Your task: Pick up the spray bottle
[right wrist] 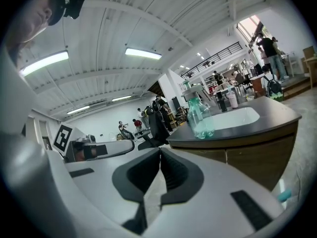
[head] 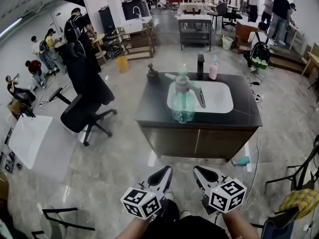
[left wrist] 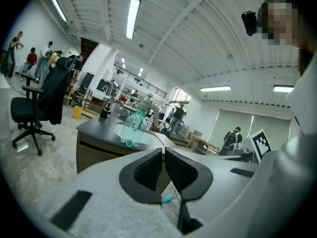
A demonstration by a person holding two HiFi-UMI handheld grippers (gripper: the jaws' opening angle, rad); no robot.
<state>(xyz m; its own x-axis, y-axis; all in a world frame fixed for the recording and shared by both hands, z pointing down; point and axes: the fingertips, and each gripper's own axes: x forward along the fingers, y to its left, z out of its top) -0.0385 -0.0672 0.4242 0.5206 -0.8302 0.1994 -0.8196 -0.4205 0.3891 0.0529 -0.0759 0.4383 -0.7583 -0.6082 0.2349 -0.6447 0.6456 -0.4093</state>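
The spray bottle point(head: 183, 103), clear teal with a white trigger head, stands upright on the near rim of the white sink point(head: 219, 101) set in a black-topped cabinet point(head: 149, 108). Both grippers are low in the head view, well short of the cabinet and over the floor. My left gripper point(head: 164, 173) and right gripper point(head: 198, 172) sit side by side, each shut with nothing between the pads. The left gripper view shows the spray bottle point(left wrist: 133, 128) beyond the closed left gripper point(left wrist: 163, 153). The right gripper view shows the spray bottle point(right wrist: 198, 115) above and right of the closed right gripper point(right wrist: 160, 155).
A pink bottle point(head: 213, 71), a black dispenser point(head: 152, 73) and a black upright item point(head: 200, 66) stand at the counter's far edge. A black office chair point(head: 82, 111) is left of the cabinet, a teal object point(head: 241, 161) lies on the floor by its right corner. People work further back.
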